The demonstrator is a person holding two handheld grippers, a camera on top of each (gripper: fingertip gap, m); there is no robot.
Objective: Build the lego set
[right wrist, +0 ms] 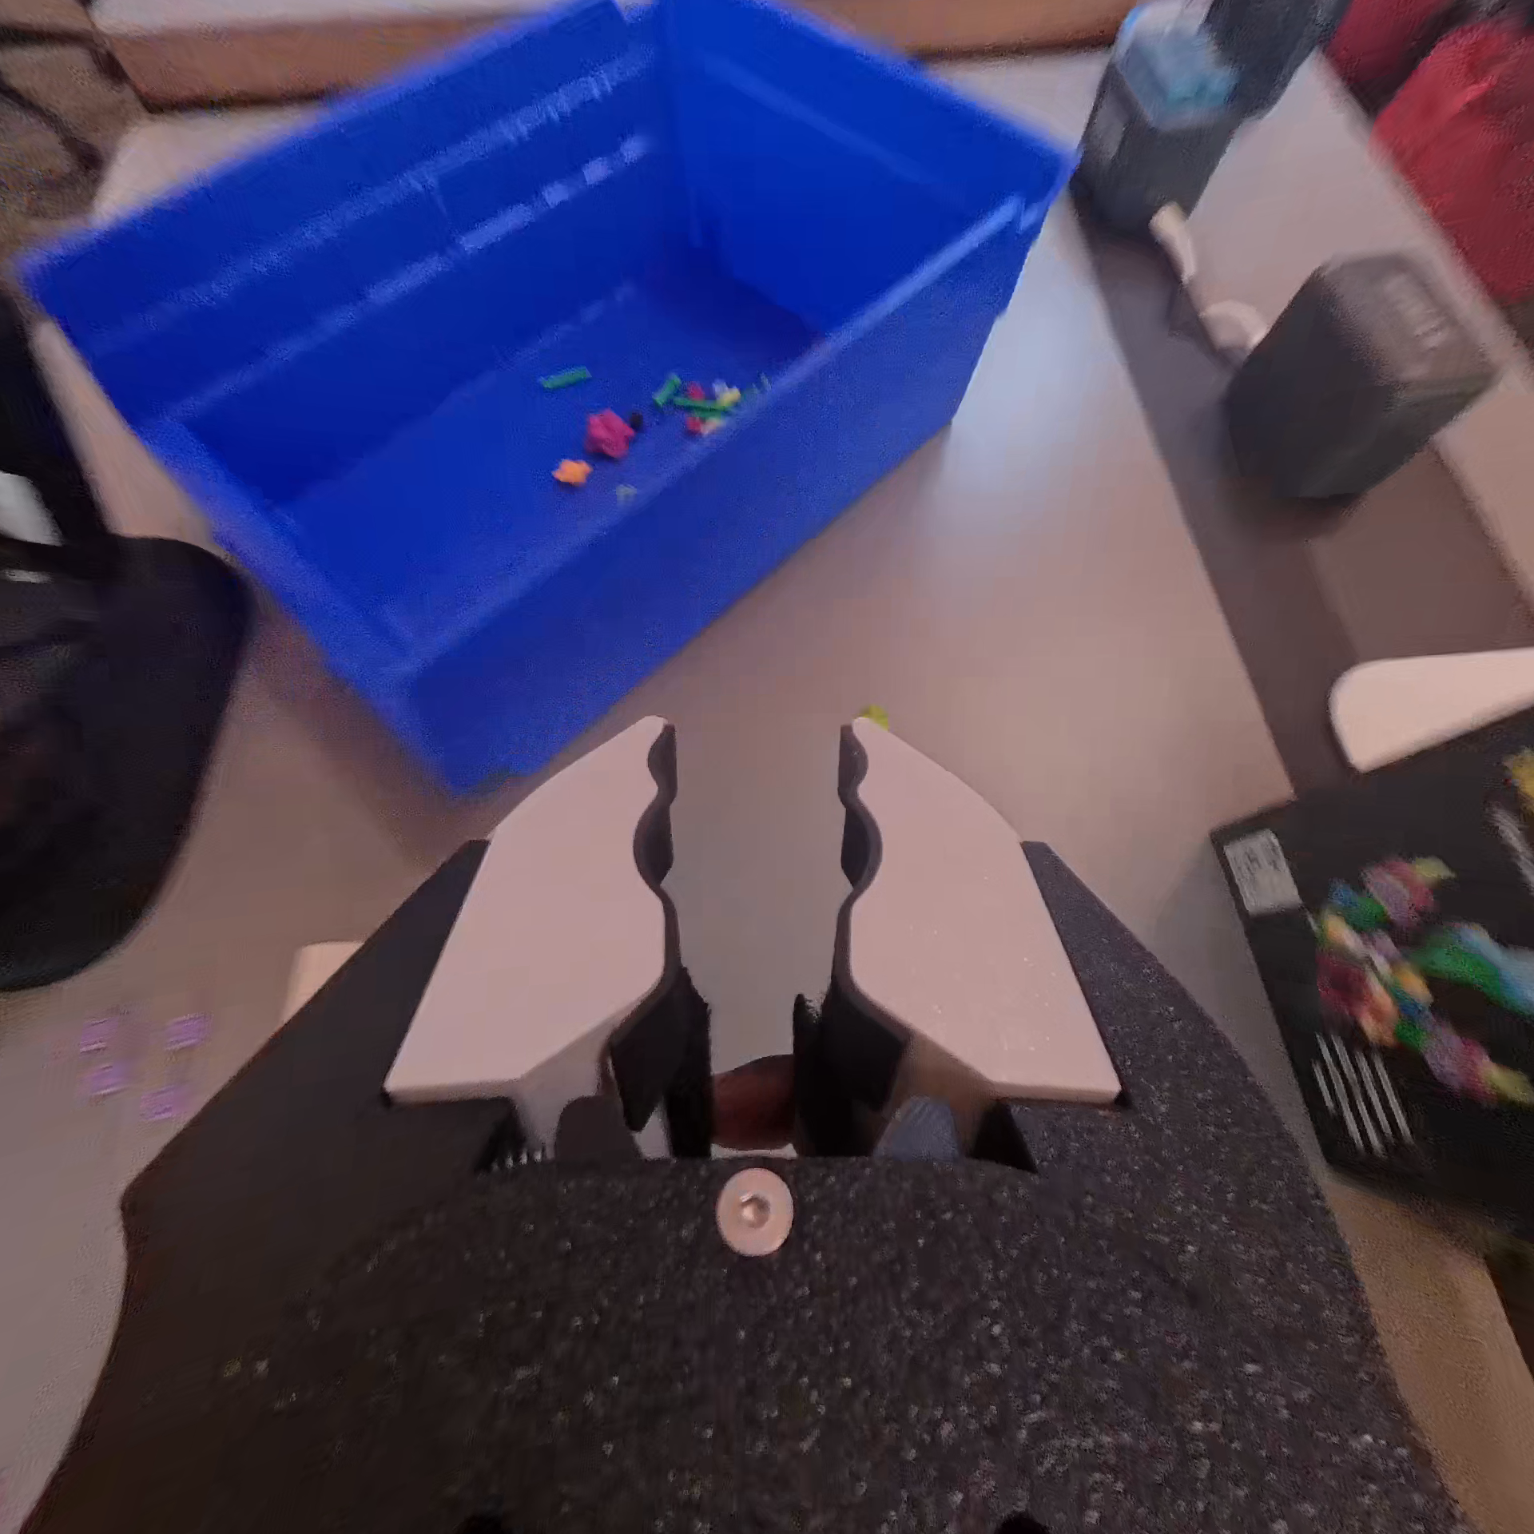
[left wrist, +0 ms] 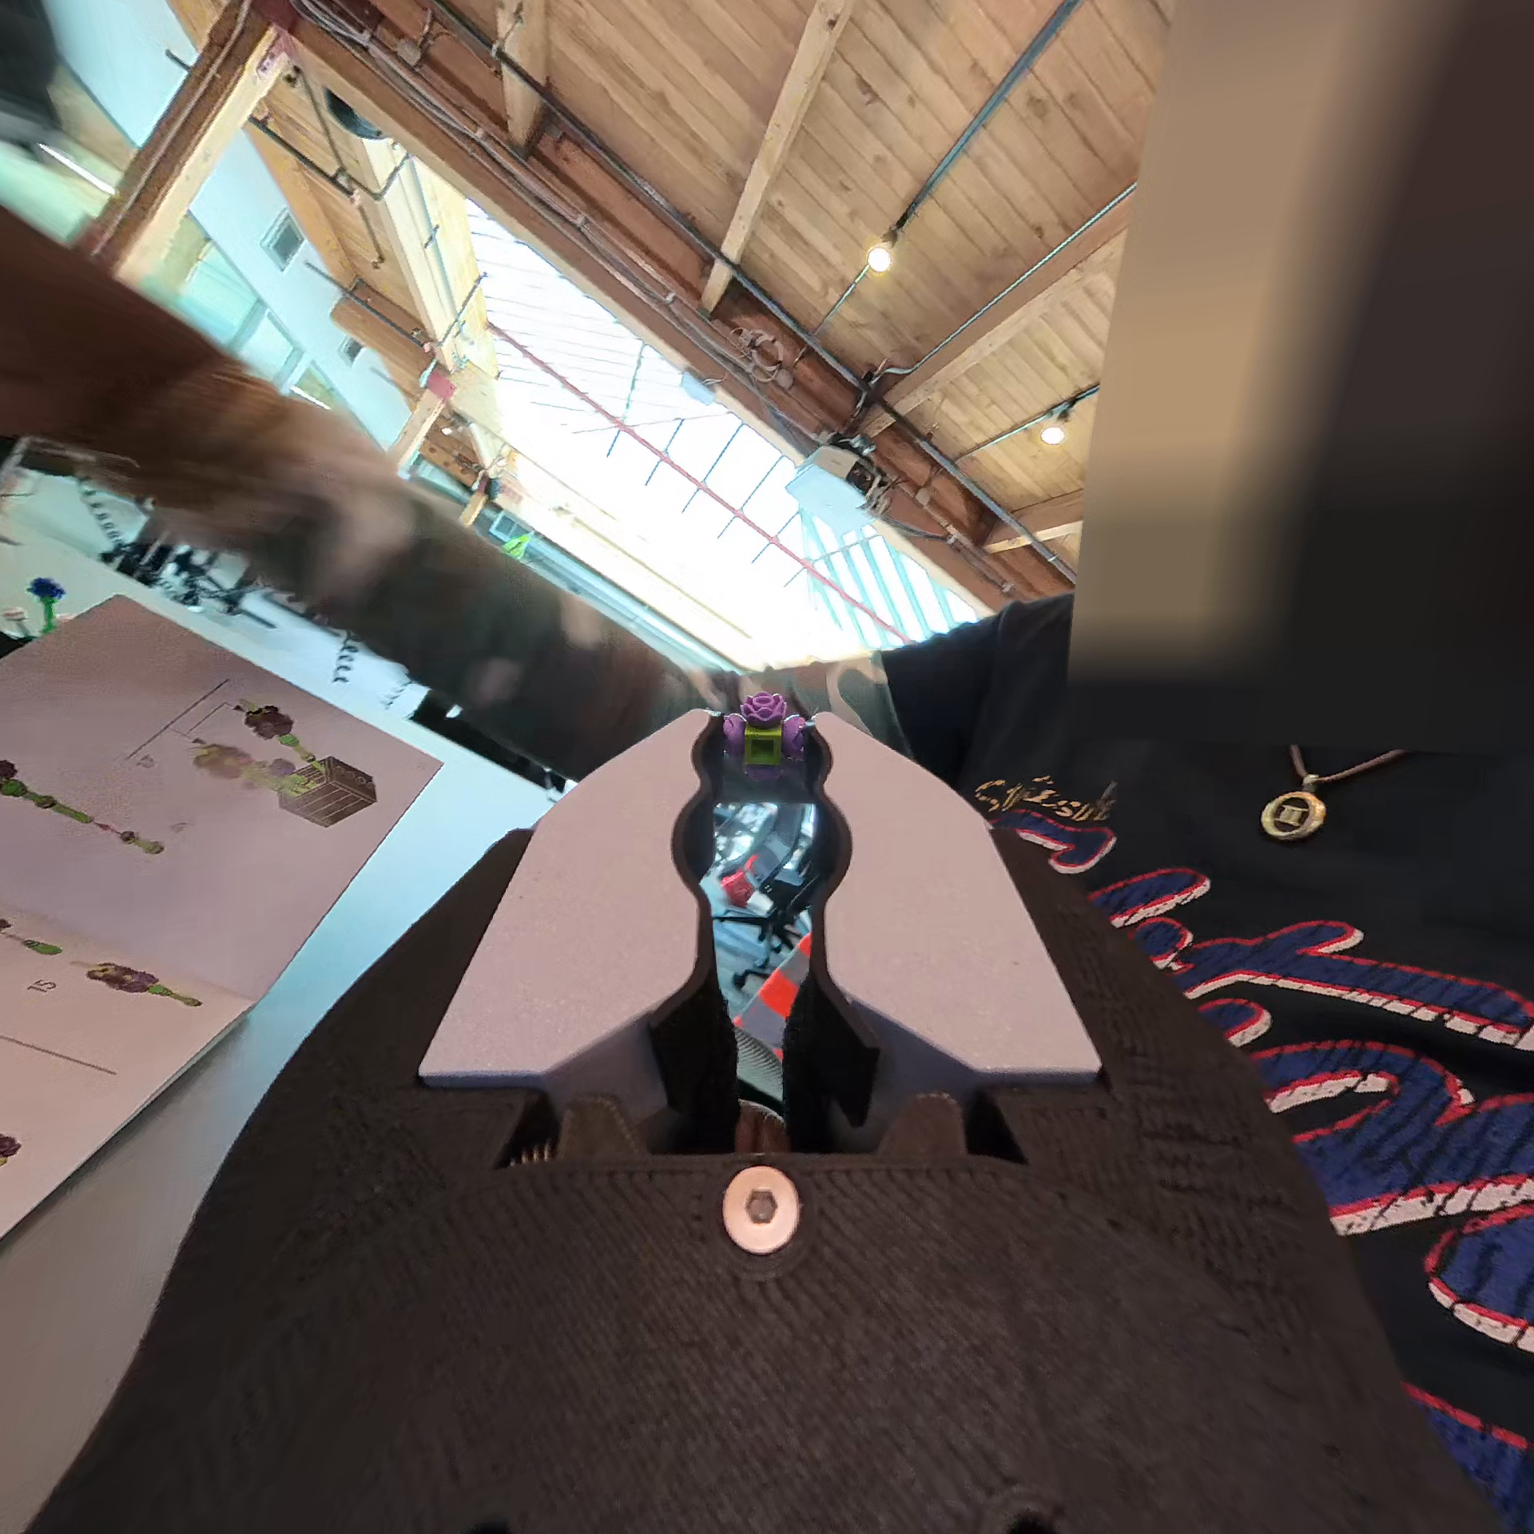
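In the left wrist view, at the left edge of the frame, we see the open paper instruction booklet point(left wrist: 166, 797) lying on the pale table. At the centre, our left gripper point(left wrist: 762, 730) is closed tight on a small purple-and-lime plastic flower assembly point(left wrist: 762, 735), pinched at the very fingertips and lifted toward the wooden ceiling. We judge it light, rigid and slick, with press-fit petals that could pop off; the square lime core is the safest place to hold it.

In the right wrist view, the blue plastic bin point(right wrist: 872, 398) fills the upper left, with loose coloured bricks point(right wrist: 647, 415) scattered on its floor. Lower centre, our right gripper point(right wrist: 754, 726) hangs above the tan table point(right wrist: 1038, 664) with fingers parted and nothing between them. At the lower right edge lies the black set box point(right wrist: 1295, 1038).
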